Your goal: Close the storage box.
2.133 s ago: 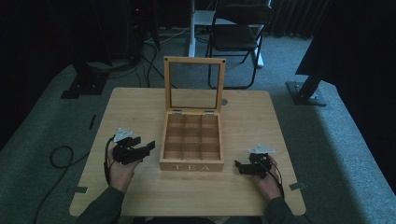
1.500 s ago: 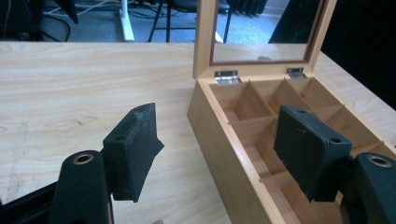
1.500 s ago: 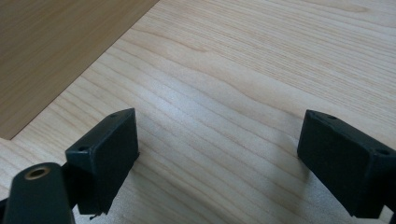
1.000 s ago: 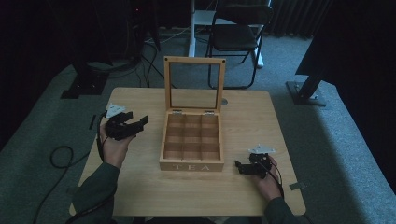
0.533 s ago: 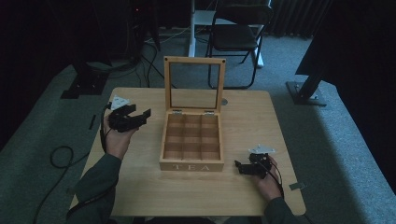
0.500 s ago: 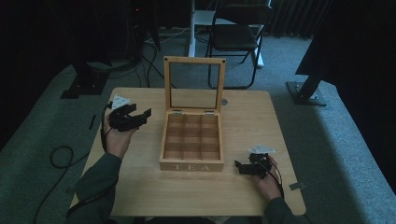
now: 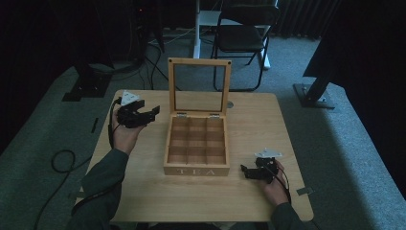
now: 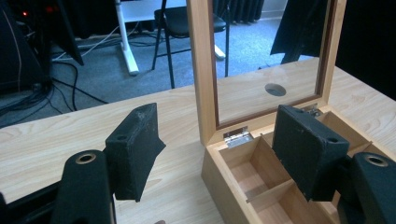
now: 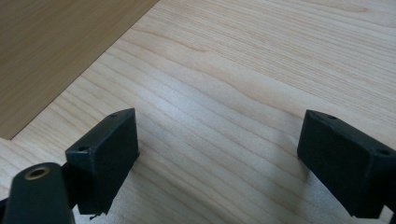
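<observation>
Tea box [image 7: 196,143] (lid upright) between left gripper [image 7: 149,113] and right gripper [image 7: 245,171]; both jaws apart, empty.

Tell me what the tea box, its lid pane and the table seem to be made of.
Tea box: light wood, matte; grain shows, "TEA" marked on its front.
Lid pane: likely glass or clear plastic; the table shows through it.
Hinge: shiny silver metal.
Table: pale wood or wood-look laminate, smooth, streaky grain.

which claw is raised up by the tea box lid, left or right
The left claw, held up beside the open lid; the right claw sits low near the tea box front.
</observation>
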### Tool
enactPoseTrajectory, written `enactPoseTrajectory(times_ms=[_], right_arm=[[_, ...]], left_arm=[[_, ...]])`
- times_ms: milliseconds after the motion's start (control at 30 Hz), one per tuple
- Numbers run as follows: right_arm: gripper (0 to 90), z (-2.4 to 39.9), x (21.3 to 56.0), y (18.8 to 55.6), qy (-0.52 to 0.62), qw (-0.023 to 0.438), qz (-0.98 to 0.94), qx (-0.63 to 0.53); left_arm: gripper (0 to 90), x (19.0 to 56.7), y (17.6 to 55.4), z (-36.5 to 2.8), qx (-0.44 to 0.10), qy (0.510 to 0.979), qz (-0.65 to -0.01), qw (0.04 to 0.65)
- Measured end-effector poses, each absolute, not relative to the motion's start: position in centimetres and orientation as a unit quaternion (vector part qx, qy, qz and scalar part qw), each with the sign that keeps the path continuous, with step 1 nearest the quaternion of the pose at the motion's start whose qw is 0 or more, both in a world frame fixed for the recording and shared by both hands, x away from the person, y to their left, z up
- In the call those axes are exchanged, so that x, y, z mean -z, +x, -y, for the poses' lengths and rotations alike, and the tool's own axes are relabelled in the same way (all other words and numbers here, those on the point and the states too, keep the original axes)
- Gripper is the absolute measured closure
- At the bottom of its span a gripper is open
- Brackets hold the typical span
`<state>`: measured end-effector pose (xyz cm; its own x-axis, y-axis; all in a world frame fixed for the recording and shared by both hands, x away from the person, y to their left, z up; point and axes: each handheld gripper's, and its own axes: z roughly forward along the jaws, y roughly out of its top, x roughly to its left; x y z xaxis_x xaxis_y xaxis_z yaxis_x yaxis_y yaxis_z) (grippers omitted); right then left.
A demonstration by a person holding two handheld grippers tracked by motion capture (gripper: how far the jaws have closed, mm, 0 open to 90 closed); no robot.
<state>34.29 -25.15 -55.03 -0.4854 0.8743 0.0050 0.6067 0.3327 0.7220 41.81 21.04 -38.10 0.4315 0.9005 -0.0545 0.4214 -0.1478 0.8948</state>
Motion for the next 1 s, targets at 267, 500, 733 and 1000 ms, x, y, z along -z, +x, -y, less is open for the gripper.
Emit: enactPoseTrajectory(times_ms=[267, 500, 733, 1000], right_arm=[[12.1, 25.1, 55.0, 34.3, 0.467, 0.197, -0.792, -0.339], [12.1, 25.1, 55.0, 34.3, 0.467, 0.197, -0.792, -0.339], [12.1, 25.1, 55.0, 34.3, 0.467, 0.197, -0.792, -0.339], [12.1, 25.1, 55.0, 34.3, 0.467, 0.197, -0.792, -0.340]], left_arm=[[31.7, 38.1, 43.0, -20.7, -0.268, 0.709, -0.469, 0.453], [31.7, 37.6, 43.7, -20.6, -0.273, 0.707, -0.471, 0.452], [31.4, 37.7, 44.2, -20.3, -0.274, 0.709, -0.465, 0.453], [31.5, 37.6, 45.2, -20.1, -0.269, 0.697, -0.478, 0.462]])
